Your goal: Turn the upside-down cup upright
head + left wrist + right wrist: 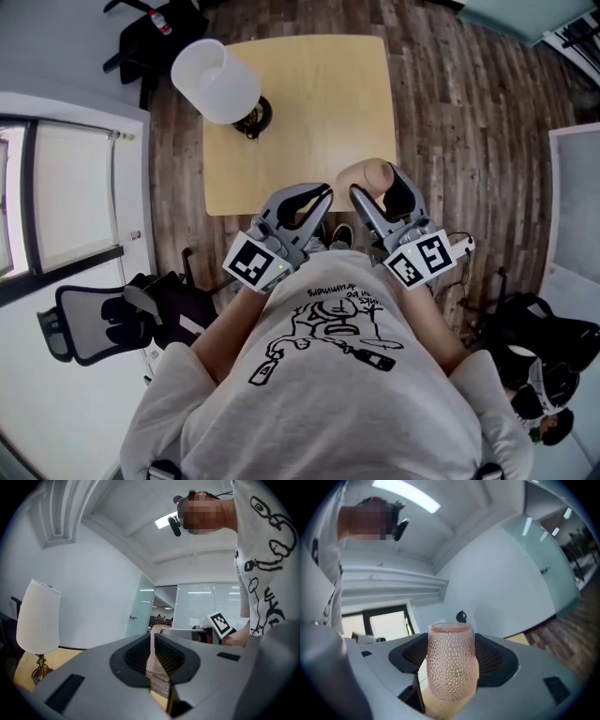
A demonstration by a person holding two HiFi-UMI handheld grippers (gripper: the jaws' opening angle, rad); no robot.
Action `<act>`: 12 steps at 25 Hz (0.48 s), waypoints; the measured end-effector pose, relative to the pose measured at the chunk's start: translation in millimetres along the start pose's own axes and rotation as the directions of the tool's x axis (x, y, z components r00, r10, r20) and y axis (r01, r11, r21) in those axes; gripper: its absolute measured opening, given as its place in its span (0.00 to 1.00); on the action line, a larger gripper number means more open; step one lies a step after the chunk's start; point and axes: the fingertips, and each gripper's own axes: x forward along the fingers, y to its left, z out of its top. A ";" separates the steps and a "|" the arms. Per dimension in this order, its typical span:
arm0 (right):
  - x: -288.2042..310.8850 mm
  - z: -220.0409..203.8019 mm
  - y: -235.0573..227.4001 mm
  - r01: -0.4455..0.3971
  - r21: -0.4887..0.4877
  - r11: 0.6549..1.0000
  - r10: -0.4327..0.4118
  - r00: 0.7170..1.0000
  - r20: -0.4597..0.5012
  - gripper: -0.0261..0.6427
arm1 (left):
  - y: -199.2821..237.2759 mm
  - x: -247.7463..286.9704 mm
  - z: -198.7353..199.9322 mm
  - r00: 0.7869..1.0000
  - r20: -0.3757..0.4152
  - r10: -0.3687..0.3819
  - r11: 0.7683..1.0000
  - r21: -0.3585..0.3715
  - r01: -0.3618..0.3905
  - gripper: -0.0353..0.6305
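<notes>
Right gripper view: the fingers point(494, 660) of the right gripper point(452, 665) stand wide, their dark ribbed pads pressed against either side of the cup point(451, 653).
Cup: pink and dimpled all over. It is narrower at the flat end that points up in this view and wider and rounded below. Whether the upper end is the mouth or the base cannot be told.
Cup's place: in the head view it juts out from between the right fingers, over the near edge of the bench point(300, 103) and close to its right corner.
Left gripper view: the fingers point(136, 656) of the left gripper point(153, 653) are closed together with only a thin slit between the pads and nothing gripped.
Left gripper's place: in the head view it lies just beside the right gripper, to its left and apart from it. It also points over the bench's near edge.
Marker cubes: the left cube point(255, 261) and the right cube point(419, 258) sit at the rear of each gripper, close to the person's shirt point(337, 375).
Bench: a light wooden top, roughly square.
Lamp point(217, 80): it has a white shade on a dark base at the far left corner of the bench, well apart from the cup.
Floor point(469, 141): dark wooden planks lie around the bench.
Chair point(103, 323): black, at the person's left.
</notes>
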 end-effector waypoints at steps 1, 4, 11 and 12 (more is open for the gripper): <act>-2.6 0.7 -8.2 0.017 0.118 0.993 -0.021 0.999 0.029 0.52 | 0.1 0.1 -1.0 1.000 -0.005 -0.004 1.000 -0.007 0.004 0.10; -11.6 2.1 -28.7 0.032 0.417 0.908 -0.084 0.991 0.108 0.52 | -3.9 1.2 -4.0 0.999 -0.016 -0.031 0.999 -0.037 0.031 0.25; -25.5 -10.9 -57.7 -0.023 0.770 0.637 -0.235 0.946 0.223 0.52 | -11.7 1.0 -12.9 0.995 -0.042 -0.086 0.989 -0.120 0.081 0.26; -26.4 -12.7 -57.9 -0.032 0.784 0.620 -0.242 0.943 0.229 0.52 | -12.9 2.2 -15.9 0.994 -0.053 -0.095 0.987 -0.132 0.087 0.26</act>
